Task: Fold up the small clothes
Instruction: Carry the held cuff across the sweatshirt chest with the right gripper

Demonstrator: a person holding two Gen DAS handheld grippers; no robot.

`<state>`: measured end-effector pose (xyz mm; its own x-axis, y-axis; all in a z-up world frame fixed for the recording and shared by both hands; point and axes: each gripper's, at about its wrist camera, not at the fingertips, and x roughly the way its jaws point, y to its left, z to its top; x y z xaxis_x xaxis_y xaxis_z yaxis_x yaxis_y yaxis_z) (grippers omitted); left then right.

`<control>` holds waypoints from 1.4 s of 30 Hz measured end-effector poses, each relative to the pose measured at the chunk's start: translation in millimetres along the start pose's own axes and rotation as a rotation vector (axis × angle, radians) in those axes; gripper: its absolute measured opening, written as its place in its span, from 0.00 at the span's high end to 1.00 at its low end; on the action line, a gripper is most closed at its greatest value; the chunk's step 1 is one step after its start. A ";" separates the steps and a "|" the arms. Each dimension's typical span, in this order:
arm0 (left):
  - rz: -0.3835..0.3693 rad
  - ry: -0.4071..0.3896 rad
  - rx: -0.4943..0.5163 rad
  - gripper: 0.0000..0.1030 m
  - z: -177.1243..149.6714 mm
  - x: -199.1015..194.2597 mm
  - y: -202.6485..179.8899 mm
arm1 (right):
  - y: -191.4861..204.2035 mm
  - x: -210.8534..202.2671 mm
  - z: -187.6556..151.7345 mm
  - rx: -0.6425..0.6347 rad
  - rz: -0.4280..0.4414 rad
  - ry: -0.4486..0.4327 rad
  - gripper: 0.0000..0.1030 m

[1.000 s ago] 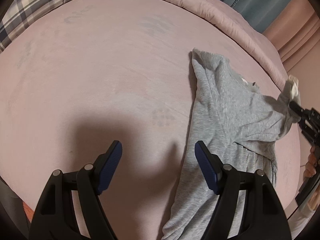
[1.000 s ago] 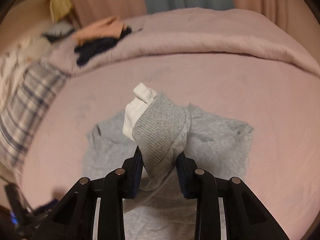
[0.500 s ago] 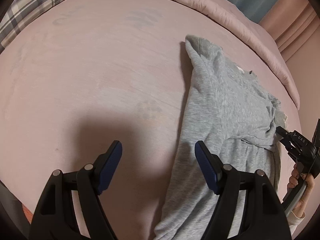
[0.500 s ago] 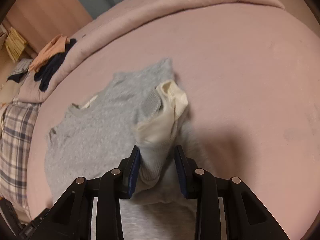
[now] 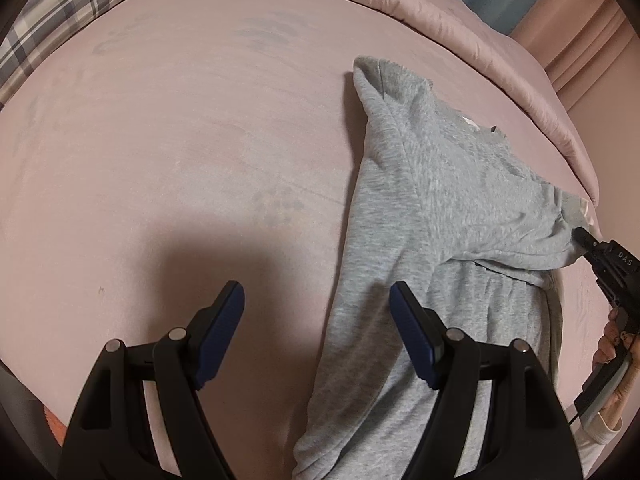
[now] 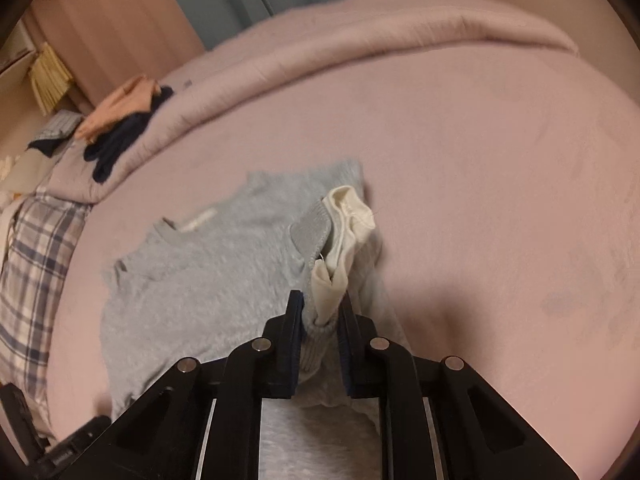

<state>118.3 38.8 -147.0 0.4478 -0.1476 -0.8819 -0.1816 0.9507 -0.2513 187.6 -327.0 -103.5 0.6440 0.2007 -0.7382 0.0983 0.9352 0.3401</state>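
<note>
While the left hand-held gripper (image 5: 316, 322) is kept released above the pink bedsheet (image 5: 180, 152), its blue pads spread wide with nothing between them, its place is seen to have altered little since a second ago. Just to the right of it, the small grey fleece sweatshirt (image 5: 440, 216) is spread on the bed, one sleeve already laid over the body. Further right, the cuff of the other sleeve, grey ribbed knit with a cream lining (image 6: 340, 236), is clenched in the right hand-held gripper (image 6: 320, 320), whose jaws have just been closing tighter on the fabric between them. Compared with a second ago, the cuff is found lower and drawn inward over the sweatshirt's body instead of being lifted clear of it, and the gripper is rolled. It is judged that the second sleeve fold is nearly laid and that a release is to be expected next; the cuff could spring back if it is let go before it lies flat. Folded clothes (image 6: 120, 120) are seen on the quilt (image 6: 360, 40) beyond.
</note>
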 end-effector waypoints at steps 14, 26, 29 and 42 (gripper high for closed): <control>-0.020 0.042 -0.006 0.28 -3.2 12.4 -2.6 | -12.5 47.4 -10.4 -0.040 -0.106 0.147 0.83; -0.067 0.066 -0.021 0.26 -8.4 11.2 8.9 | -10.2 49.5 -13.6 -0.069 -0.115 0.123 0.79; -0.086 0.062 -0.049 0.26 -14.2 1.4 16.8 | -11.3 47.6 -15.4 -0.074 -0.120 0.109 0.78; -0.138 -0.002 -0.041 0.22 -24.9 -31.0 27.9 | -9.0 46.0 -19.4 -0.055 -0.167 0.081 0.76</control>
<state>77.5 63.2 -136.6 0.4724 -0.2758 -0.8371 -0.1536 0.9095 -0.3863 201.6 -320.5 -151.8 0.5586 0.0624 -0.8271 0.1555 0.9716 0.1783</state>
